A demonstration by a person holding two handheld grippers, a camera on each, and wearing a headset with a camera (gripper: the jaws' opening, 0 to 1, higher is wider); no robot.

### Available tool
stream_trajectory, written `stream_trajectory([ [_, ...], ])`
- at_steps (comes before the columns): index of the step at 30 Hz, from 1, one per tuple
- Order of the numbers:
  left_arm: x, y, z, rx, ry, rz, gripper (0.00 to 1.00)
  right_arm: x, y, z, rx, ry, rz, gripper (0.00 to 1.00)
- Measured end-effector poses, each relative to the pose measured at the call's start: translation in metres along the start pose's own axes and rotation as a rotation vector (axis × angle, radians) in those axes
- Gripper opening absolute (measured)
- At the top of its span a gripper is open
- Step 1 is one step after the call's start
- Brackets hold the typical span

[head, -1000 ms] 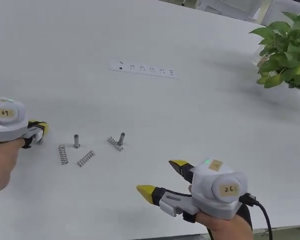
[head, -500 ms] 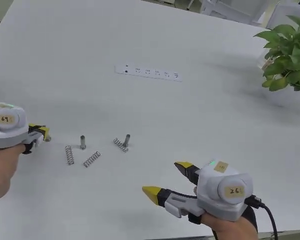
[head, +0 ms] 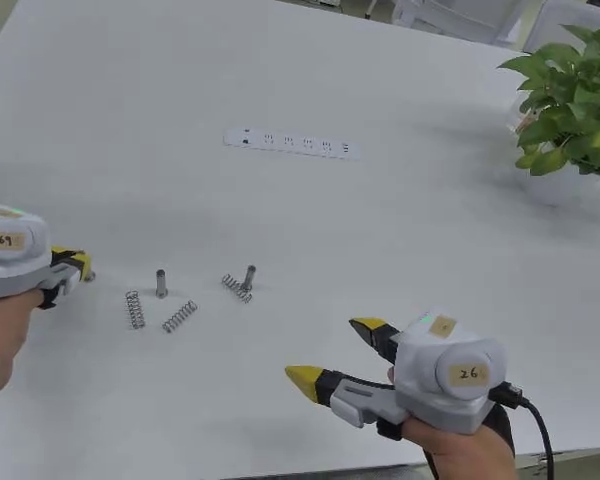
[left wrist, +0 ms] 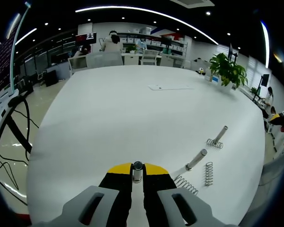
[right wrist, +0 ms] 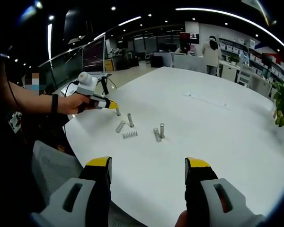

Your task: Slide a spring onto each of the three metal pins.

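- held pin: short metal pin clamped between the yellow fingers of the left gripper. Top end faces the camera; the shaft is hidden by the fingers. In the head view it's a tiny grey nub at the fingertips, too small to tell if it touches the bench.
- middle pin: upright on the bench, bare, just right of the left gripper and apart from it.
- right pin: upright, further right.
- short spring: touches the foot of the right pin. Can't tell if it's around the base or just lying against it.
- left spring and slanted spring: flat on the bench just in front of the middle pin, near each other, not touching.
- right gripper: fingers spread wide, nothing between them. It is near the front edge of the bench, well apart from the pins. The hand holding it is cut off by the frame bottom.
- power strip: flat on the bench beyond the pins; sockets hard to make out.
- plant: far right, leaves cut off by the frame edge, pot barely visible.
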State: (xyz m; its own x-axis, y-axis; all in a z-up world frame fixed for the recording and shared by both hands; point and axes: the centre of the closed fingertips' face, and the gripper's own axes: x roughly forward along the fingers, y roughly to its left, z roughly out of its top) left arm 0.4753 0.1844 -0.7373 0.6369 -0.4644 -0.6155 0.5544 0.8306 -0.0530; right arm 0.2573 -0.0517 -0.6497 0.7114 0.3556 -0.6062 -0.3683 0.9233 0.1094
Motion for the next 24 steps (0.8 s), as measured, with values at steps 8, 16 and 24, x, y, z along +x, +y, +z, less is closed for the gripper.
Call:
stream_trajectory([
  [8,-0.001,-0.002,-0.001,0.022,0.002,-0.002,0.0,-0.001,0.001,-0.002,0.001,0.002,-0.001,0.61],
  [16,-0.001,-0.003,-0.006,0.023,0.011,0.0,0.0,0.001,0.003,-0.001,-0.005,0.002,0.003,0.61],
  [24,-0.001,-0.005,-0.013,0.024,0.027,-0.001,0.0,-0.001,0.001,-0.002,-0.003,0.002,-0.002,0.61],
])
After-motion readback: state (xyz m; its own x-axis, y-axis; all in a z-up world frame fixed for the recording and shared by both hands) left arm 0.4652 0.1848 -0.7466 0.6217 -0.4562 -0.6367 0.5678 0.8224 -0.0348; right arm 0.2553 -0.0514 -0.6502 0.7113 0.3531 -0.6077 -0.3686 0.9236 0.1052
